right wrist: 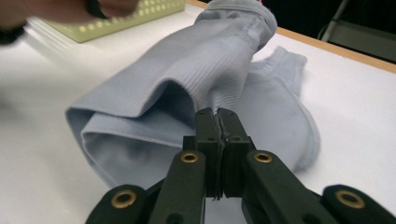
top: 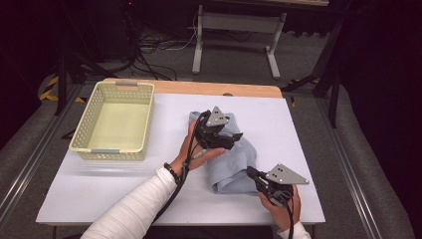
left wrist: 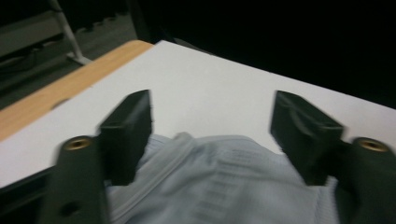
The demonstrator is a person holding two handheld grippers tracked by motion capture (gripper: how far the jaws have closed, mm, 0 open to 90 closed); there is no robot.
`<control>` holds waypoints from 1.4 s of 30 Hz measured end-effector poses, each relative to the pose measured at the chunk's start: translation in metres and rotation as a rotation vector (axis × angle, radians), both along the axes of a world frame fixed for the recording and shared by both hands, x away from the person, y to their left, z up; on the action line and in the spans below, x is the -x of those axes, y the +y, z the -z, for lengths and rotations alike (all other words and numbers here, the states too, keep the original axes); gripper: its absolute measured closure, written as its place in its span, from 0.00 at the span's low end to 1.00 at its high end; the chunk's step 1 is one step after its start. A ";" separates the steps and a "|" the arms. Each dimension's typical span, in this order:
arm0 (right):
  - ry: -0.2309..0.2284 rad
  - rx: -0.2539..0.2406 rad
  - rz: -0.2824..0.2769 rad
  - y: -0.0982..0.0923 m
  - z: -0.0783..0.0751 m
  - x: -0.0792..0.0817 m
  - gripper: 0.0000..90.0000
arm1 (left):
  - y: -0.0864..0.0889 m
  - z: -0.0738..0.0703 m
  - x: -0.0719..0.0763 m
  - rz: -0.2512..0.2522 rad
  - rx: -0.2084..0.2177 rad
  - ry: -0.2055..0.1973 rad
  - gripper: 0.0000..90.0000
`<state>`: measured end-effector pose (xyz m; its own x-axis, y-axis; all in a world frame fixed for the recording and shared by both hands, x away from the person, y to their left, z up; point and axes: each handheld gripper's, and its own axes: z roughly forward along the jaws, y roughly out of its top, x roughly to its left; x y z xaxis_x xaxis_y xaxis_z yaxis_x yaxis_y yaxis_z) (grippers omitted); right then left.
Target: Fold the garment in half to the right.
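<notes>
Two grippers: both at work on one pale blue-grey garment on a white table top.
Garment: a ribbed, light blue-grey cloth (top: 234,164), folded over itself into a long bundle, lying on the white table (top: 124,184) right of centre, its far end toward the wooden edge strip and its near end close to the person's side.
Left gripper (top: 234,137): held over the middle of the cloth, jaws spread wide; in the left gripper view (left wrist: 212,135) the cloth (left wrist: 224,182) lies below and between the jaws, and neither pad presses on it.
Right gripper (top: 250,172): at the near right edge of the bundle; in the right gripper view (right wrist: 218,116) its jaws are pressed together, pinching a fold of the cloth (right wrist: 205,65) at the tips, with the layers lifted into an open loop to the left.
Basket: a pale yellow perforated plastic basket (top: 144,107) at the far left of the table, well apart from the cloth.
</notes>
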<state>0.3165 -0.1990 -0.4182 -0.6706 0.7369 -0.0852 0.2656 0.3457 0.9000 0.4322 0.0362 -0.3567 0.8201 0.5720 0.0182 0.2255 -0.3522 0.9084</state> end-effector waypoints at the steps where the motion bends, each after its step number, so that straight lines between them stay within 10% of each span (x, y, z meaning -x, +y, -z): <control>1: 0.006 0.004 0.007 -0.002 0.001 0.000 0.99 | 0.003 -0.002 0.002 0.006 -0.007 -0.002 0.26; 9: 0.015 0.022 0.054 -0.020 0.006 0.005 0.99 | 0.025 0.019 0.059 0.103 -0.030 0.013 0.14; 15: 0.039 0.055 0.035 -0.023 0.010 0.008 0.94 | 0.013 0.066 0.097 0.143 -0.175 0.045 0.15; 17: -0.003 0.055 0.073 -0.023 0.004 0.011 0.74 | 0.007 0.078 0.102 0.128 -0.225 0.018 0.15; 22: -0.124 0.040 0.110 -0.022 -0.020 0.011 0.64 | 0.008 0.087 0.099 0.129 -0.263 0.008 0.22; 27: -0.067 0.065 0.103 -0.017 -0.022 -0.028 0.55 | 0.012 0.095 0.094 0.136 -0.291 0.030 0.34; 35: 0.100 0.107 0.096 -0.003 0.006 -0.116 0.46 | 0.023 0.102 0.086 0.204 -0.301 0.101 0.86; 42: 0.152 0.122 0.027 0.014 0.013 -0.141 0.46 | 0.040 0.097 0.082 0.196 -0.332 0.093 0.93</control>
<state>0.4572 -0.1848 -0.4311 -0.6624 0.7455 -0.0741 0.4063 0.4406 0.8005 0.3500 0.0764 -0.4534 0.9201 0.3796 0.0962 0.2008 -0.6683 0.7163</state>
